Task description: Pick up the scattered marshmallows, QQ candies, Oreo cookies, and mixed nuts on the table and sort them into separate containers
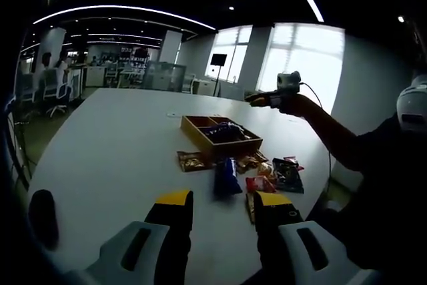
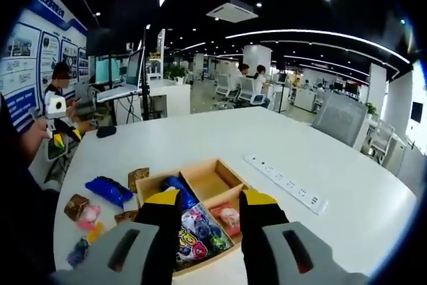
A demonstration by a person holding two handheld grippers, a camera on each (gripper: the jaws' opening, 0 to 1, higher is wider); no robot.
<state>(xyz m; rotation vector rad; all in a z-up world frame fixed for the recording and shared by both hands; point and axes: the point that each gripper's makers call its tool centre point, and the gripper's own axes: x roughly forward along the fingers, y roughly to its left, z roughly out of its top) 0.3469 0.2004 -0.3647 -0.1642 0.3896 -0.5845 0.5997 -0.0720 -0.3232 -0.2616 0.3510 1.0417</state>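
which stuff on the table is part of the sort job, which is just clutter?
Job items:
wooden tray with compartments
blue packet on the table beside the tray
loose snack packets by the tray
colourful candy packet already lying in a tray compartment

Just lying about:
white power strip on the table
dark object near the table's far edge

Wooden divided tray (image 2: pixel 212 183): open-topped, flat on white counter (image 2: pixel 320 165); compartments hold a blue packet (image 2: pixel 179 188), a colourful candy bag (image 2: pixel 200 235), a pink packet (image 2: pixel 229 217). Loose beside it: blue packet (image 2: pixel 107 189), brown packets (image 2: pixel 75 206), small pink and yellow sweets (image 2: pixel 90 221).
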